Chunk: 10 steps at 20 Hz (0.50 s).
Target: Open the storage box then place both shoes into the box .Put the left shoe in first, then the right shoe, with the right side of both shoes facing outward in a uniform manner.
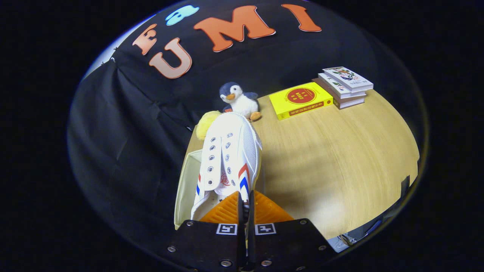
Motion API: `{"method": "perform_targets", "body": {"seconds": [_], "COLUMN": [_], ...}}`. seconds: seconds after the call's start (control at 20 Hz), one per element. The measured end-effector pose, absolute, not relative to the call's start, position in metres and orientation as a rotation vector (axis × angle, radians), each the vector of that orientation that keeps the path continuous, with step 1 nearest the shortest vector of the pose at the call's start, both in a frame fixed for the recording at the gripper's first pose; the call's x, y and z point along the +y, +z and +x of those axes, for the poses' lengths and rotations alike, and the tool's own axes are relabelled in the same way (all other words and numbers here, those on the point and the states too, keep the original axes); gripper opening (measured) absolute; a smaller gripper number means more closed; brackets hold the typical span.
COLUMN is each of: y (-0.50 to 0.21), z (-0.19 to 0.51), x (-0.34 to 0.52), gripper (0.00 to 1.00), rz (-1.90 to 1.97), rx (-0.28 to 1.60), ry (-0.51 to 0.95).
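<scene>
Gripper view puts our hand-held gripper (245, 204) pinched nearly closed on the heel rim of a white shoe (228, 158), both fingers pressing it. We see the shoe stretching ahead over the pale storage box (186, 189) at the wooden surface (332, 158) edge. Beyond its toe sit a penguin plush (238, 100), a yellow book (300, 99) and stacked books (346, 87).
</scene>
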State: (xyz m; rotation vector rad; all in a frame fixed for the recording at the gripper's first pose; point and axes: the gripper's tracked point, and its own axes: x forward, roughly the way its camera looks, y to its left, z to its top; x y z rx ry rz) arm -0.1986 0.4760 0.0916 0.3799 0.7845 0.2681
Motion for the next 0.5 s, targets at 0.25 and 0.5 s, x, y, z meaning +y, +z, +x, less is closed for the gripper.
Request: {"method": "perform_targets", "body": {"seconds": [0.25, 0.5], "y": [0.078, 0.047], "z": [-0.203, -0.199], "x": [0.528, 0.538], "gripper": [0.03, 0.03], "rz": [0.349, 0.280], "rx": [0.822, 0.859], "ry": [0.312, 0.250]}}
